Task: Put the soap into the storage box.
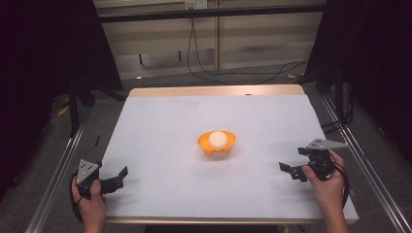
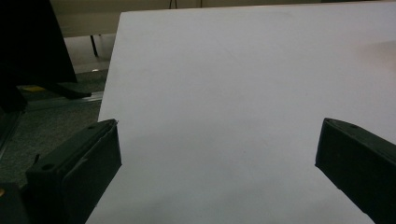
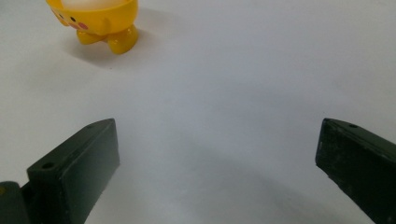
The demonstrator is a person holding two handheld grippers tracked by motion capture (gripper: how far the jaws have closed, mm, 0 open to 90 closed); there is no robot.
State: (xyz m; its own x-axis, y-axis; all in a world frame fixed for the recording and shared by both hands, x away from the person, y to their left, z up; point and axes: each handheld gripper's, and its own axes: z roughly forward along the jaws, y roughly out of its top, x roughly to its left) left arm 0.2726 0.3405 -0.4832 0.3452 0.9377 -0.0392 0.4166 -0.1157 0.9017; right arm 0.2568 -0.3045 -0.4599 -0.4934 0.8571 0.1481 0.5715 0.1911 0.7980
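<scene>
A small orange bowl (image 1: 216, 144) with a face and stubby feet stands near the middle of the white table (image 1: 160, 131), and a white ball (image 1: 218, 139) rests in it. In the right gripper view the bowl (image 3: 100, 25) sits at the top left, well beyond the jaws. My left gripper (image 1: 118, 176) is held at the table's front left corner, open and empty. My right gripper (image 1: 287, 170) is held at the front right, open and empty, pointing left toward the bowl. Both are far from the bowl.
A wooden edge (image 1: 214, 91) borders the table's far side. Metal rails (image 1: 53, 179) run along both sides over grey floor. Black cables (image 1: 233, 73) lie on the floor behind, and dark curtains (image 1: 43, 53) hang left and right.
</scene>
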